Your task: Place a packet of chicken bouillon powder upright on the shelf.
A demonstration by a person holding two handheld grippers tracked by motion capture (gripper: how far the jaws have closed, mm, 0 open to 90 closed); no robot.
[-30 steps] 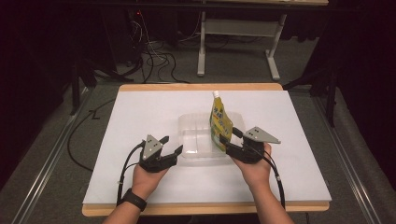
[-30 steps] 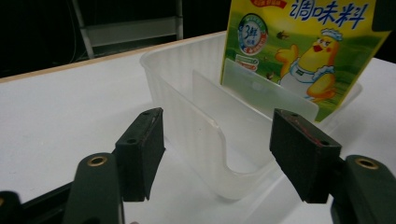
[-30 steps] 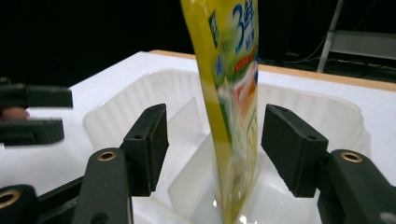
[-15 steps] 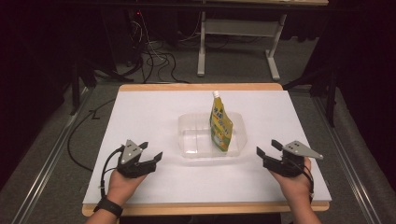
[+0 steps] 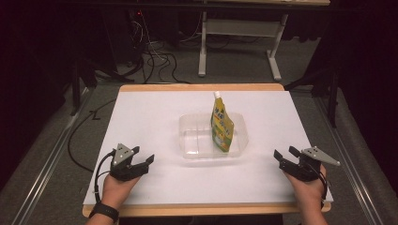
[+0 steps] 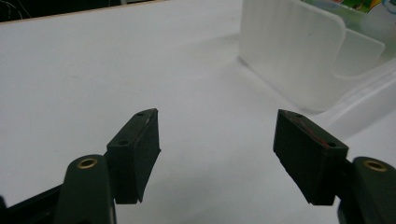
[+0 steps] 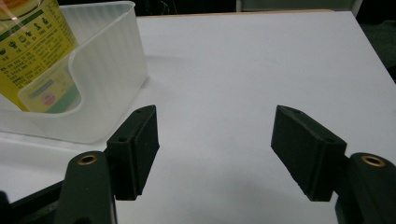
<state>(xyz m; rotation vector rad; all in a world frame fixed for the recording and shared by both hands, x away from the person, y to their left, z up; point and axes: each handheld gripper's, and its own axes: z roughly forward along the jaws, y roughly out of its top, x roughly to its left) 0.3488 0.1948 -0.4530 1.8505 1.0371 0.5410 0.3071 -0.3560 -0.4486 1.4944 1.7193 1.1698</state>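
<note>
The left hand [image 5: 115, 190] rested on the counter [image 5: 155, 122] near its front edge, well left of and nearer than the tub [image 5: 193, 140], wrist straight, knuckles up. Its left gripper [image 5: 141, 161] lay low and pointed toward the tub's near left corner. The right hand [image 5: 307, 187] sat likewise at the front edge, well right of the tub, and its right gripper [image 5: 282, 153] pointed toward the tub's near right corner.

There were two hands, two grippers, one clear tub and one yellow pouch [image 5: 221, 126].

The pouch stood upright inside the tub, against its right side, spout up.

The left gripper's jaws had just been opening and stood wide apart, with nothing between them and only bare counter ahead; the tub's corner [image 6: 289, 51] lay off to their upper right in the left gripper view. The right gripper's jaws had also just been opening and stood wide, holding and touching nothing; the tub [image 7: 107, 56] with the pouch [image 7: 32, 51] lay beyond the left jaw in the right gripper view.
</note>
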